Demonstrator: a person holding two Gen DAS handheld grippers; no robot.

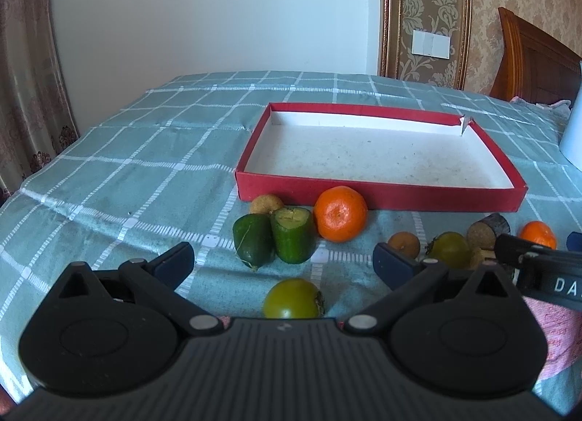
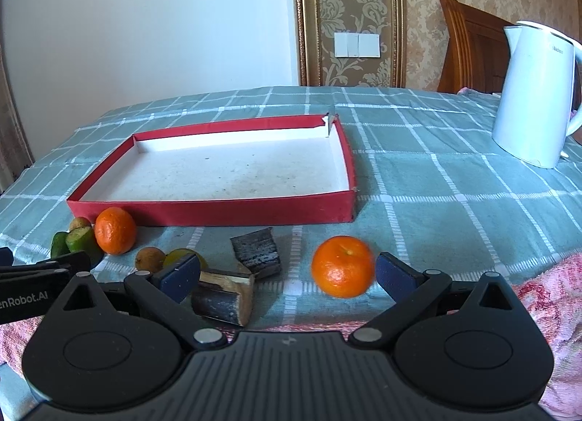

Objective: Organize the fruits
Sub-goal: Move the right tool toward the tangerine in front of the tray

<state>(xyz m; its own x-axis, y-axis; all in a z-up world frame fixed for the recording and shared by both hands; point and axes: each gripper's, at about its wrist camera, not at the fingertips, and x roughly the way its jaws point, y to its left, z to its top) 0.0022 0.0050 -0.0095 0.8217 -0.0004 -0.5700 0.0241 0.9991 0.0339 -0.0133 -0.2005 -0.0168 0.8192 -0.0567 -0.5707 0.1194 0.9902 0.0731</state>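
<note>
Teal checked cloth covers the table; a shallow red cardboard tray lies lengthwise across it. Both grippers, left and right, gape wide, empty. A dimpled round tangerine sits near the tray's front wall.

round orange tangerines: I count 2
cut green cucumber pieces: 2
round green tomatoes: 2
small brown round fruits: 2
dark-skinned cut stalk pieces: 2
shallow red cardboard tray: 1
white plastic kettle: 1

You get bright, soft daylight, fisheye bending at the edges, and slight blur on the tangerine between the right gripper's fingers.
</note>
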